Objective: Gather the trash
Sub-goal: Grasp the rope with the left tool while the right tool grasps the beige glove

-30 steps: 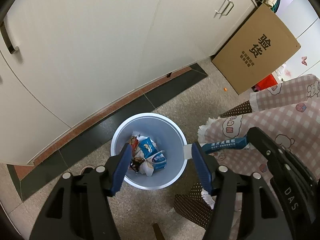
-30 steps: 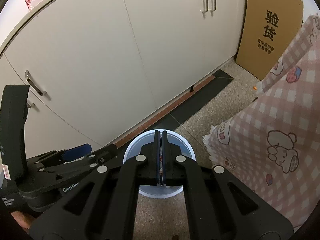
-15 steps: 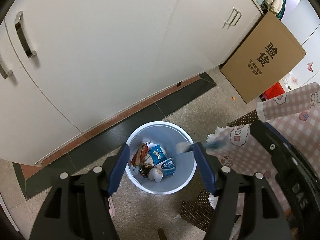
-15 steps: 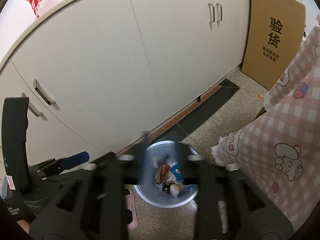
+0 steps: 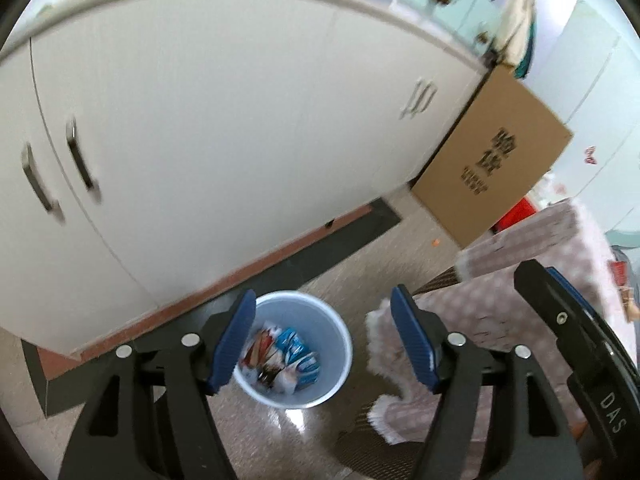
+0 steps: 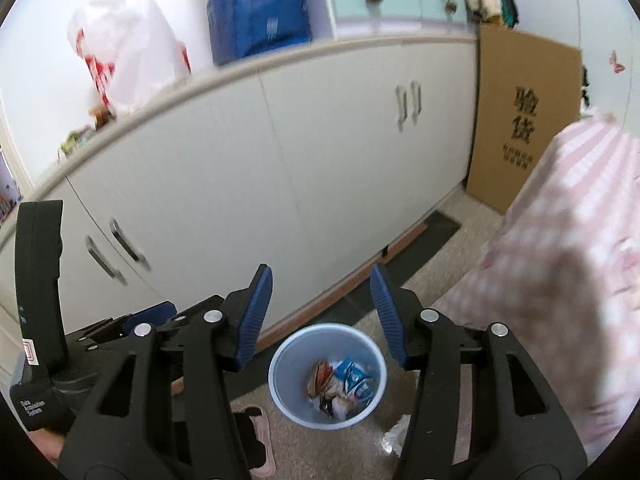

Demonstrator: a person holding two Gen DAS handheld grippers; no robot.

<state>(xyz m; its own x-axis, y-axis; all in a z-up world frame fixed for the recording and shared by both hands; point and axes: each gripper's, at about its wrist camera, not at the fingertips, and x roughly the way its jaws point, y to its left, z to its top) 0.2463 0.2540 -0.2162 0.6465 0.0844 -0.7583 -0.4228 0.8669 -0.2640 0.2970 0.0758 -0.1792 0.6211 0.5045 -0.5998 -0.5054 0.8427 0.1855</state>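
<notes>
Left wrist view: your left gripper [image 5: 323,340] is opening, nothing between its 2 blue pads – the bin [image 5: 340,344] sits on the floor below, wrappers [image 5: 284,356] inside, by the white cabinet [image 5: 240,128]

Right wrist view: your right gripper [image 6: 321,314] is also opening and empty – the bin [image 6: 288,384] stands beneath it, beside the checked cloth [image 6: 568,280]

A home: white cupboards [image 6: 320,168]; patterned tablecloth [image 6: 568,248]; slipper [image 6: 260,440].
</notes>
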